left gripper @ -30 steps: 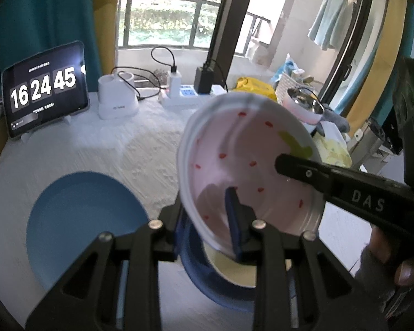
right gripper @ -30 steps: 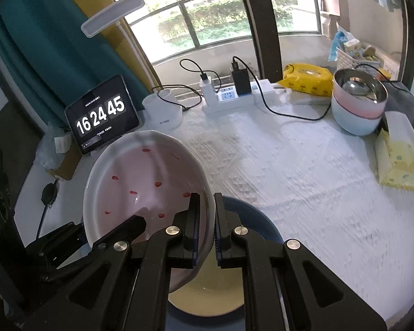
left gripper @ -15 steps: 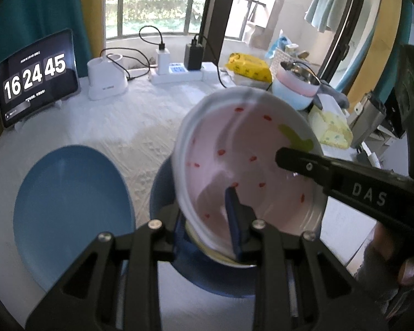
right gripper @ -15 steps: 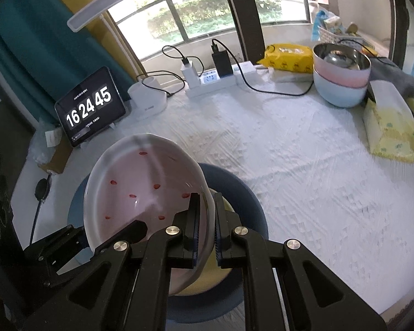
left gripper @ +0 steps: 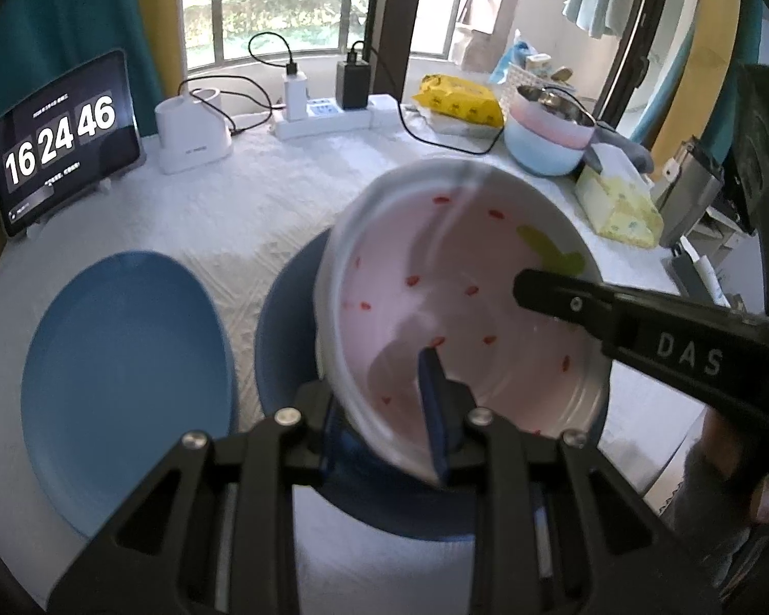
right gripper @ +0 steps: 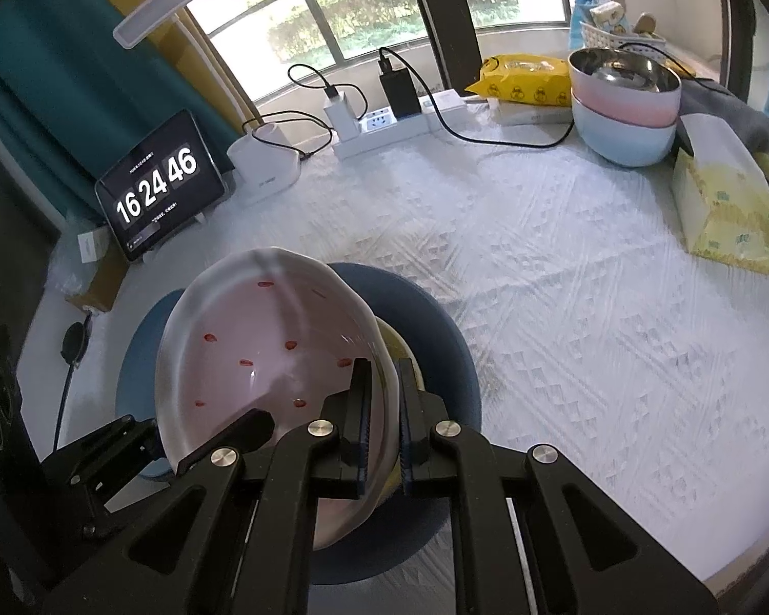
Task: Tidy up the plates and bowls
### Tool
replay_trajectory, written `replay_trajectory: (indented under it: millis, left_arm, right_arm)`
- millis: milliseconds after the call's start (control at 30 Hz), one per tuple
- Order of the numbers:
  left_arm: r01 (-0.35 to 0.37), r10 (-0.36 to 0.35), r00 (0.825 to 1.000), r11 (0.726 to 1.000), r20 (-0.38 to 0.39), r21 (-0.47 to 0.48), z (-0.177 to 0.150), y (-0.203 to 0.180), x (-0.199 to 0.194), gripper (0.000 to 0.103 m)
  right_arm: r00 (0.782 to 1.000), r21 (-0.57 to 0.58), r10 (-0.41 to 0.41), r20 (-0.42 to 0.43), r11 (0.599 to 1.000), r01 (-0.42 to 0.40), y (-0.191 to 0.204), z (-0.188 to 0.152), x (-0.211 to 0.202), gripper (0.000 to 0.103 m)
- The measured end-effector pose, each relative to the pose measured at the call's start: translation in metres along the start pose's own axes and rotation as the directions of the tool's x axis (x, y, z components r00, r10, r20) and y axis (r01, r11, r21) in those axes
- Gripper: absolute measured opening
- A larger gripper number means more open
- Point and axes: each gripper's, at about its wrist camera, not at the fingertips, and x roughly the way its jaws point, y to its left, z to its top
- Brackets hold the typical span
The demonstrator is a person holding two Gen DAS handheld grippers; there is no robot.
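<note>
Both grippers, the left gripper (left gripper: pixel 384 405) at the near rim and the right gripper (right gripper: pixel 382 410) opposite, clench the strawberry-patterned pink bowl (left gripper: pixel 456 307), tilted above the dark blue bowl (right gripper: pixel 436 318), apparently for nesting. The light blue plate (left gripper: pixel 123 374) lies at nine o'clock. Since a second ago, the bowl has sunk lower.

Tilted bowl (left gripper: pixel 456 307) over plate (left gripper: pixel 287 338); second plate (left gripper: pixel 123 379) left, apparently apart.

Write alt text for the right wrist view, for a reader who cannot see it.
Both grippers, right and left, clamp a tilted pink speckled bowl over a dark blue plate on a white tablecloth; a clock tablet stands behind.
</note>
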Motion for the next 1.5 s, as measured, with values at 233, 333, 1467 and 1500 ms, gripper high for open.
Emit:
replay_trajectory:
  millis: [233, 333, 1467, 1500]
  left_arm:
    - [-0.015, 0.015, 1.000, 1.000, -0.006, 0.008, 0.000, -0.004, 0.002, 0.030]
    - [-0.006, 0.006, 1.000, 1.000, -0.004, -0.001, 0.000, -0.001, 0.000, 0.030]
    - [-0.042, 0.045, 0.993, 0.999, 0.105, -0.029, 0.000, 0.033, -0.038, 0.031]
    - [-0.044, 0.047, 0.993, 0.999, 0.107, -0.031, 0.000, 0.034, -0.039, 0.031]
  right_arm:
    - [1.000, 0.009, 0.010, -0.007, 1.000, -0.010, -0.005, -0.003, 0.002, 0.010]
    - [1.000, 0.001, 0.007, -0.009, 1.000, -0.007, -0.005, -0.004, 0.001, 0.010]
    - [0.991, -0.090, -0.027, 0.131, 0.995, 0.039, 0.012, 0.004, -0.042, 0.041]
    - [0.990, -0.085, -0.031, 0.136, 0.995, 0.043, 0.009, 0.003, -0.045, 0.041]
